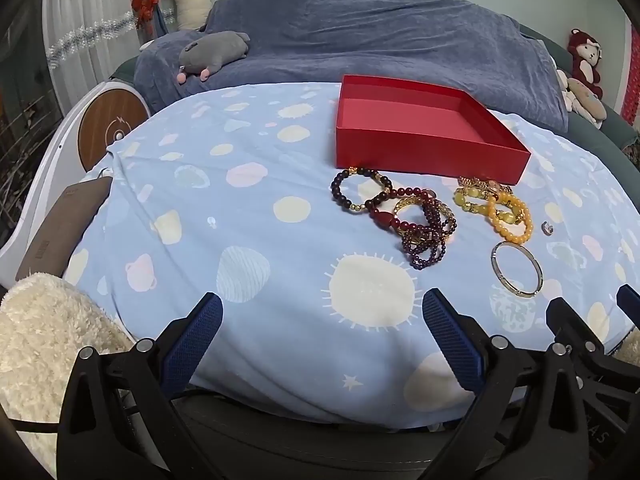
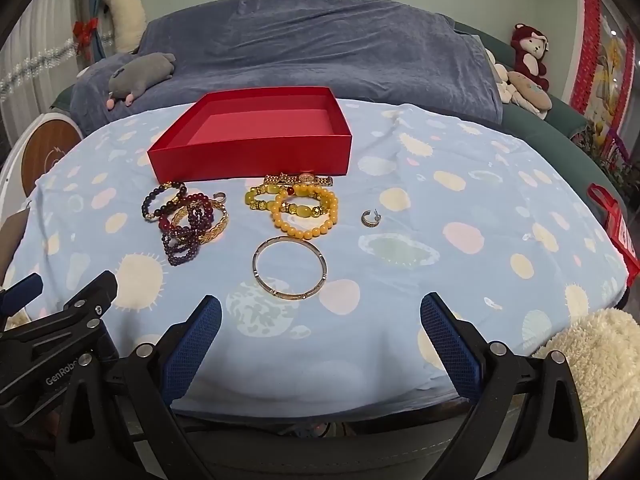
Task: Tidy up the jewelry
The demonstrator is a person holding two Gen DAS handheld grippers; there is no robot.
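Lying ahead of both grippers' wide-spread, empty fingers (image 2: 192, 344), the jewelry (image 2: 288, 272) rests beside the red box (image 2: 248, 156).

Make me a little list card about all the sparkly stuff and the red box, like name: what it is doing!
red box: open, nothing inside
metal bangle: flat on the cloth, nearest the grippers
yellow bead bracelets: piled before the box
dark red bead bracelets: tangled heap, left of yellow
small ring: alone, right
left gripper: open
right gripper: open

Black hand-held gripper (image 2: 320, 340) frames, blue textured pads (image 2: 192, 344) (silver screws).
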